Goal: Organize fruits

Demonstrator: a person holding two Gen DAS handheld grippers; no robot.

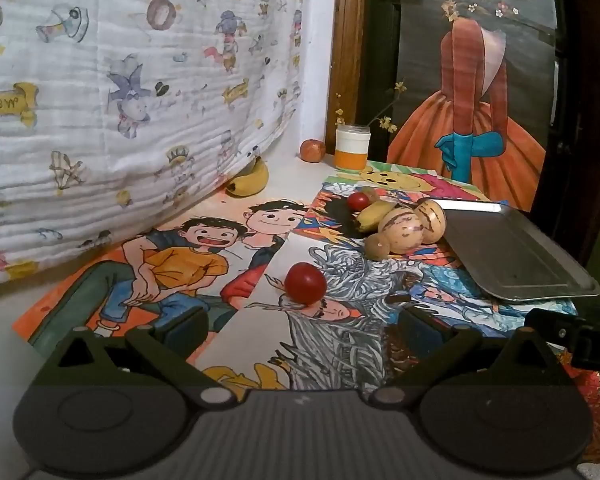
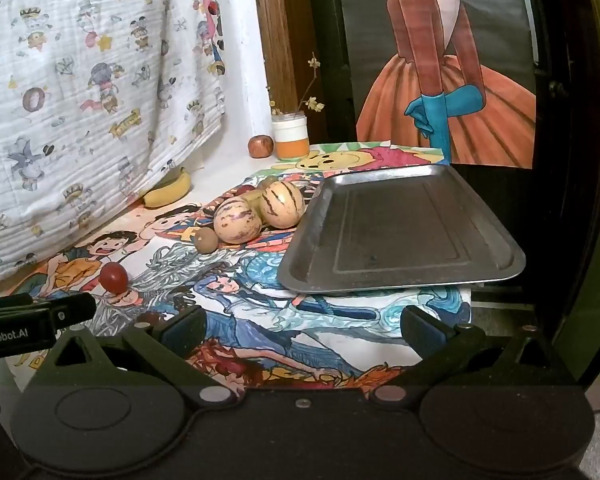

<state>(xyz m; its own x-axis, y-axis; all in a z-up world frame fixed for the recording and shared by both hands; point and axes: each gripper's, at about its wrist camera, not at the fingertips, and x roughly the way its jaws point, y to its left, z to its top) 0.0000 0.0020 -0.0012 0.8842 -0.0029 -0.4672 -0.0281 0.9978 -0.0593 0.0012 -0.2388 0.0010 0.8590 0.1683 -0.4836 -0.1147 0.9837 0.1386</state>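
Fruits [image 1: 400, 228] loose, 2 striped melons [image 2: 236, 226]

Printed cloth [image 1: 140, 92], jar [image 1: 352, 147] with twigs, dancer poster [image 2: 444, 92].

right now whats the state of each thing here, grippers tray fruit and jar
left gripper: open, holding nothing
right gripper: open, holding nothing
metal tray: empty, flat on the drawings
near red fruit: alone on the drawings, outside the tray
two striped melons: side by side, left of the tray
small banana: in the fruit pile
big banana: partly under the cloth
jar: upright, holding a flower twig
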